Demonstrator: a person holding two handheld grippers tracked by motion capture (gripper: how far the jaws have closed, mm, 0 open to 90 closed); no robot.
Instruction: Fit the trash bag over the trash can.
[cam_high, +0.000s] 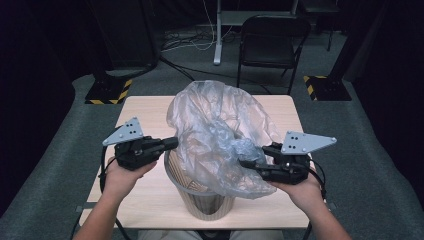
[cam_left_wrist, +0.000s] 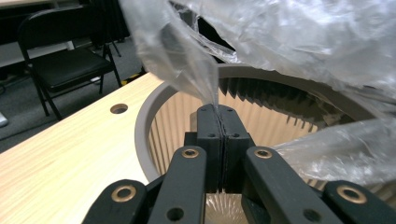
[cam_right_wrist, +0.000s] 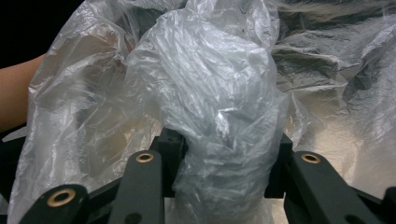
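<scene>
Right, the ribbed bin (cam_high: 207, 200) stands at the near edge of the wooden table (cam_high: 145, 107), and everything here plays out around it. A clear plastic bag (cam_high: 220, 125) billows up above the bin's open mouth, crumpled and puffed, its lower folds draped over the bin's right rim and spilling down that side.

The left gripper (cam_high: 170, 144) sits just to the left of the bin's rim, pointing in across it. In the left gripper view its jaws are pressed flat together with a thin edge of the bag (cam_left_wrist: 205, 79) pinched between them, the film rising in a taut pleat straight up from the tips, right over the bin's grey rim (cam_left_wrist: 144, 121) and its ribbed inner wall.

The right gripper (cam_high: 250, 164) is at the bin's right side, level with the rim, pointing in toward the left one. Its jaws stand partly apart, and in the right gripper view a thick bunched wad of the bag (cam_right_wrist: 224, 140) fills the gap between them, gripped on both sides.

Beyond the bin, past the far edge of the table, a black folding chair (cam_high: 270, 45) stands on the grey floor.
</scene>
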